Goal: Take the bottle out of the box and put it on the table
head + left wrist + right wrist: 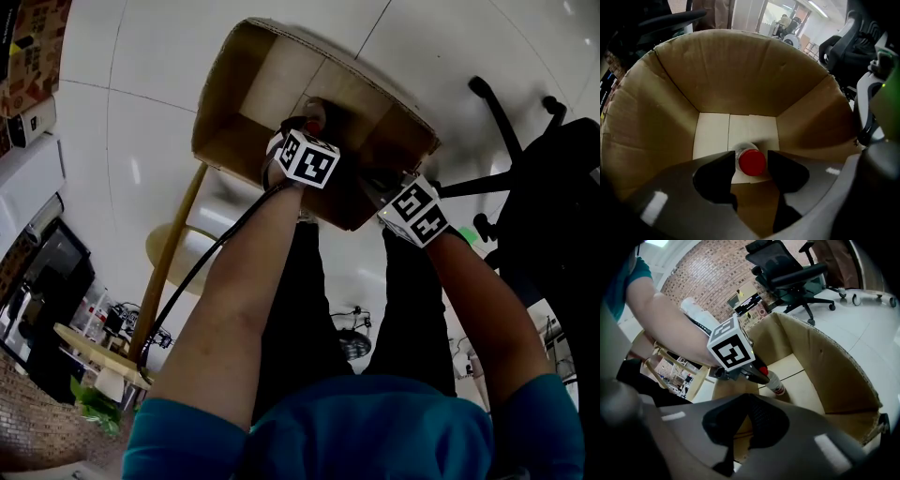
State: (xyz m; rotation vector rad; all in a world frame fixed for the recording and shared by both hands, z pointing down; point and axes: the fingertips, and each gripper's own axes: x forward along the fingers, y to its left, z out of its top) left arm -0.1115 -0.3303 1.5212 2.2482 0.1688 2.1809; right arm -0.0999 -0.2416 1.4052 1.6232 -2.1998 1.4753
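Beside box [223,120], office chair [555,211], perhaps stool [167,249].

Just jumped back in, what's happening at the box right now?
The person's left gripper points straight down into the open cardboard box. Its jaws are open on either side of the upright red-capped bottle and not pressing on it. The right gripper sits at the box's near rim with its jaws together; whether it pinches cardboard is unclear. The bottle stands on the box floor.

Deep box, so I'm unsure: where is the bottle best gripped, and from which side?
Grip the bottle at the neck under its red cap, from straight above: it stands upright on the box floor, walls closing off every side.
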